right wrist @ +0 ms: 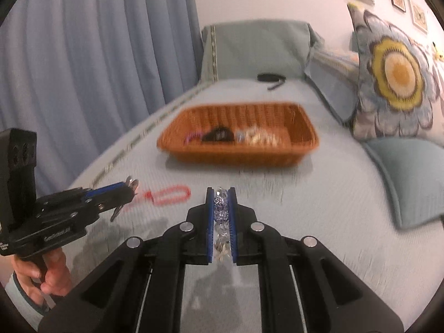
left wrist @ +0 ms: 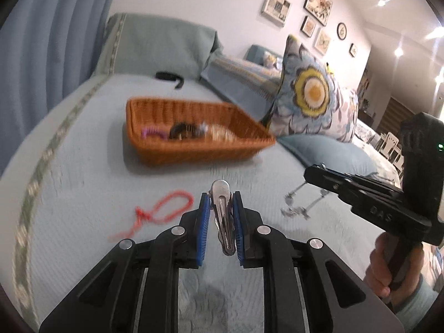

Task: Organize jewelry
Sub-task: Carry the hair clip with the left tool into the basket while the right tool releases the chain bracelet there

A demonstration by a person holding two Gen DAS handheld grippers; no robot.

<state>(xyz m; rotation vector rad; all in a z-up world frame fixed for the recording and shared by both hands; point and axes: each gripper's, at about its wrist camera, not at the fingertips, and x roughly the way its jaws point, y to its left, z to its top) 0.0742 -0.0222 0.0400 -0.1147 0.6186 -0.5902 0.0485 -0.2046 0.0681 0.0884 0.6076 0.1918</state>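
Partly done — the orange woven basket (right wrist: 238, 141) holds several pieces; left gripper (left wrist: 220, 222) pinches a silver metal hair clip (left wrist: 222, 208), right gripper (right wrist: 221, 222) clamps a sparkly silver chain (right wrist: 221, 208); the red beaded bracelet (left wrist: 169, 208) lies loose on the bedspread.

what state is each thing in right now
left gripper: shut on hair clip
right gripper: shut on silver chain, part dangling
basket: on the bed, holding several pieces
red bracelet: loose on the bed, not held

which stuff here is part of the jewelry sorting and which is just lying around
Job: wicker basket; silver hair clip in left tool; sparkly silver chain in right tool; red cord bracelet.

Lying about: floral cushion; black strap; curtain.
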